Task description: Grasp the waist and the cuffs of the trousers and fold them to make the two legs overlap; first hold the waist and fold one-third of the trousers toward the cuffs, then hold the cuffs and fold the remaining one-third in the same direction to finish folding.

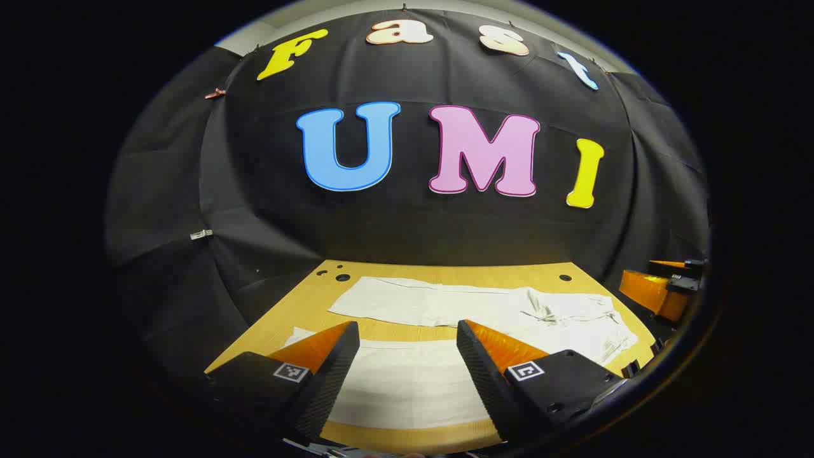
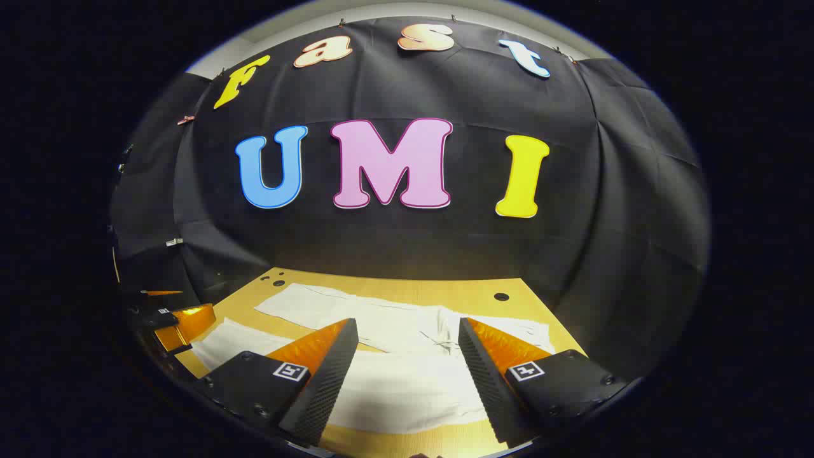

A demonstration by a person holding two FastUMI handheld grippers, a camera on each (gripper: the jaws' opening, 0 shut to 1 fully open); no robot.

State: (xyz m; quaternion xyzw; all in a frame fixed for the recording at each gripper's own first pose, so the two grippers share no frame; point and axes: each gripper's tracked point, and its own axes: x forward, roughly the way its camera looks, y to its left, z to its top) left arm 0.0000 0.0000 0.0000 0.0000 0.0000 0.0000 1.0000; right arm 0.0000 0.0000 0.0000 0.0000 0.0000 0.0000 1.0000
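White trousers lie spread flat on the wooden table, legs apart in a V. In the left gripper view the far leg runs across the table and the near leg lies under my left gripper, which is open above it with nothing between its fingers. The crumpled waist is at the right. In the right gripper view my right gripper is open over the trousers, near the wrinkled waist part. The right gripper also shows at the left view's right edge.
The table has small round holes near its back corners. Black cloth walls close the booth behind and at both sides. My left gripper shows at the left edge of the right gripper view.
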